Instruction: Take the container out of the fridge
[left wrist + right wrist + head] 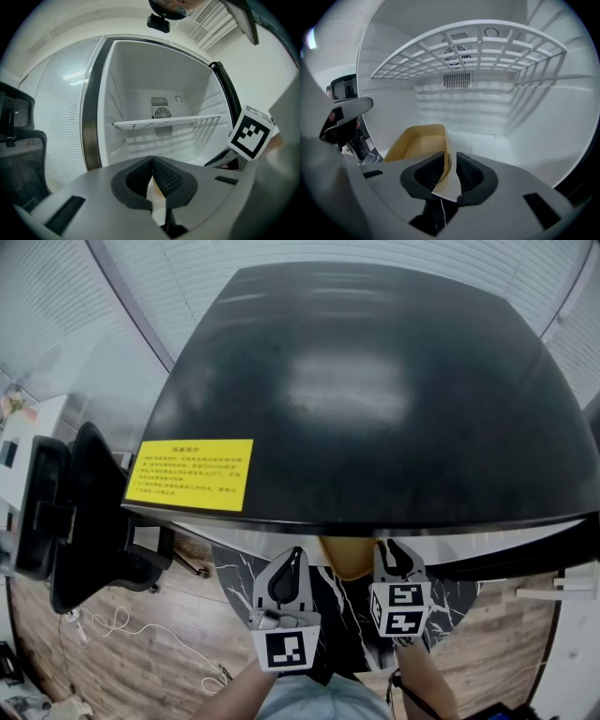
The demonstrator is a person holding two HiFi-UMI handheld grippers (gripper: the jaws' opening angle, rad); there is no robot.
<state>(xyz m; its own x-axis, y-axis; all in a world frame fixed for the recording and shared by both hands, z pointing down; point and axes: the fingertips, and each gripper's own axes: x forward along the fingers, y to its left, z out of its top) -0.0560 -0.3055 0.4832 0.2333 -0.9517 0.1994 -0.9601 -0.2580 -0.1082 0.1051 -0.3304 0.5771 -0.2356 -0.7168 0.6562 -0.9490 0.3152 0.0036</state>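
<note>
Down on the fridge (pixel 375 381) floor, under the wire shelf (pixel 464 51), the tan container (pixel 419 143) is sitting near the front opening, open-topped and looking empty as far as I'm seeing. I'm reaching in with the right gripper (pixel 451 158) angled downward. Its jaws are straddling the container's right-hand wall, which is standing up between them right against the left pad. I'm seeing a sliver of gap on the other side though, so the jaws are apart and not actually pinching it. The left gripper (pixel 153 161) is hanging just outside the doorway with its jaws pressed together on nothing, basically just spectating.

So I'm reckoning this is the grab step, and the container isn't secured yet. Next move, as I'm reading it, is closing the right jaws firmly on that wall. After that it's lifting a touch and pulling straight back toward me, staying low so the rim isn't catching the shelf. A one-wall grip is probably going to let the tub tilt, so going slow seems smart.
</note>
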